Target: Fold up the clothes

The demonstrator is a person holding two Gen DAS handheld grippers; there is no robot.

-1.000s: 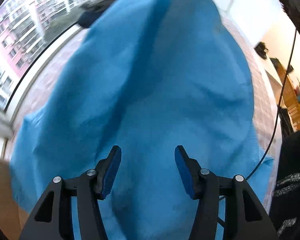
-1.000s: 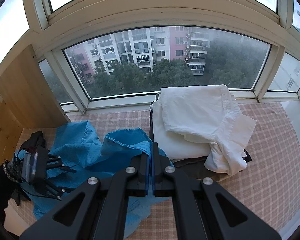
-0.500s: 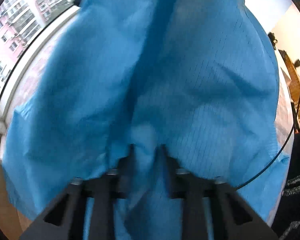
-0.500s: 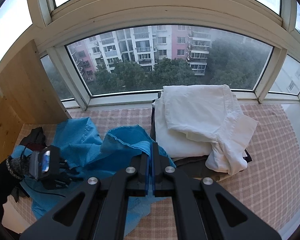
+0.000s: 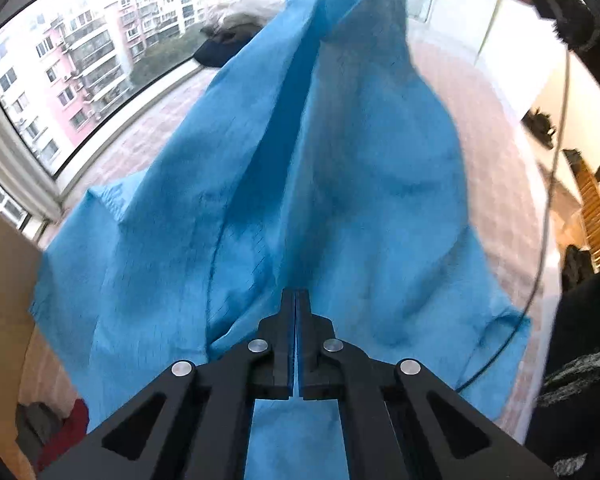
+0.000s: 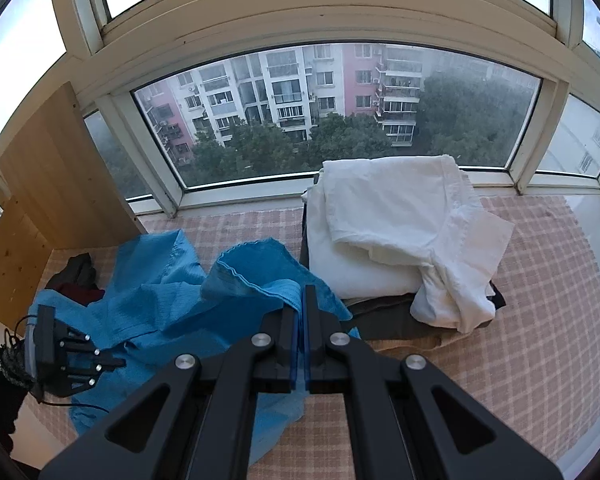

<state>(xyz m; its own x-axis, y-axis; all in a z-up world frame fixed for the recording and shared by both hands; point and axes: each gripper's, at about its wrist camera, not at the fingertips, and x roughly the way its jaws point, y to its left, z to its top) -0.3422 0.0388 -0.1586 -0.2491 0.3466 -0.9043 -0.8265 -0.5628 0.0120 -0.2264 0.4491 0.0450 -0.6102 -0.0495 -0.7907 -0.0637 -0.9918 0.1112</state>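
The blue garment lies crumpled on the checked mat of a window ledge, at the left of the mat, with one edge lifted. The right gripper has its jaws pressed together on a raised blue hem, which runs up between the fingers. In the left wrist view the left gripper has its jaws pressed together, with the blue cloth bunched against their tips and stretching away up the frame; in the right wrist view that gripper sits low at the garment's left edge, tips on the cloth.

Just right of the garment, a stack of folded clothes stands on the mat: white pieces on top, dark ones under them. A dark heap lies at the far left beside a wooden panel. Apartment blocks show through the window. No writing, label or brand can be read on anything.
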